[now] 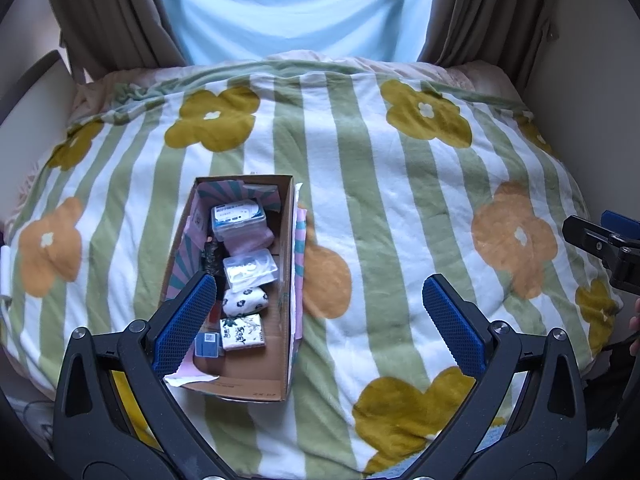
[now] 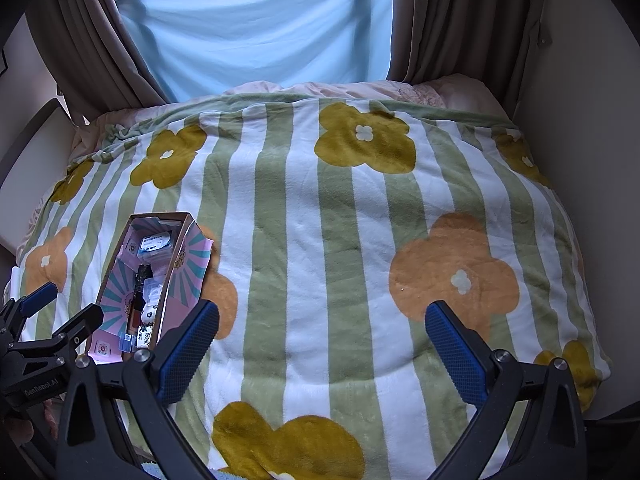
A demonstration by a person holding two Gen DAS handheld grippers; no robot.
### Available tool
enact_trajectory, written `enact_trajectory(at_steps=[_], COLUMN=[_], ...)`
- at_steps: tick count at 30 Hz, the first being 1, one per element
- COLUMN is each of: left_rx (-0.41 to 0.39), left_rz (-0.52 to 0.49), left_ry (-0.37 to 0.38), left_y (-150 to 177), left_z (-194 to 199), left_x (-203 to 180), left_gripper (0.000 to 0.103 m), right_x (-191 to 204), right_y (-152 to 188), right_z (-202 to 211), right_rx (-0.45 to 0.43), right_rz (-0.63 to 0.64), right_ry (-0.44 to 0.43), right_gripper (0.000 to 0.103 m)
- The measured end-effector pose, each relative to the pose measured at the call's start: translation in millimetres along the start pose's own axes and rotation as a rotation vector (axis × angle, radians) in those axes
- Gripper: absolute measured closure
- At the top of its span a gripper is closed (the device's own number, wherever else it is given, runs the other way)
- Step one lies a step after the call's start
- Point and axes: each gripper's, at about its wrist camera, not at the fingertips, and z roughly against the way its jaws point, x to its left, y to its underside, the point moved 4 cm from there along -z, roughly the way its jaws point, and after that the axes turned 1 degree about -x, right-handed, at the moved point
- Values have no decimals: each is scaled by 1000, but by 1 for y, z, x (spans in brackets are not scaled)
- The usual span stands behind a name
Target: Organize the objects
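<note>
A long cardboard box [image 1: 286,280] lies on the striped flower blanket [image 1: 400,208]. It holds a clear case with a blue label [image 1: 238,218], a smaller clear case [image 1: 250,270], a white pouch with dark flowers [image 1: 245,301], a printed tissue pack [image 1: 242,333] and a small blue-lidded box [image 1: 208,345]. My left gripper [image 1: 320,320] is open with nothing between its fingers; its left fingertip overlaps the box's near left wall. My right gripper [image 2: 322,344] is open over bare blanket, to the right of the box [image 2: 176,256]. The left gripper [image 2: 60,312] shows at the left edge.
Brown curtains [image 1: 104,16] and a pale blue cloth [image 1: 296,8] hang behind the bed. A white panel [image 1: 28,108] stands on the left and a wall [image 2: 592,120] on the right. Part of a hand [image 1: 634,324] shows at the right edge.
</note>
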Motion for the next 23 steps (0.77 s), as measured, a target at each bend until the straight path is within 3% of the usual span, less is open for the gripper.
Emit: enact_trajectory(at_steps=[12,16,23], left_rx=[-27,20,48], left_rz=[-8,44,63], left_ry=[18,80,14], left_y=[-5,-1,8], left_z=[10,3,-8], left_x=[-2,0,7], left_gripper=[0,0,0], right_x=[-6,-6,-10], right_y=[-3,-4,-5], right_z=[-1,-1,-4], right_rx=[-7,-8,3], right_rz=[3,5,1], right_ry=[-2,-1,-2], right_gripper=[1,1,1])
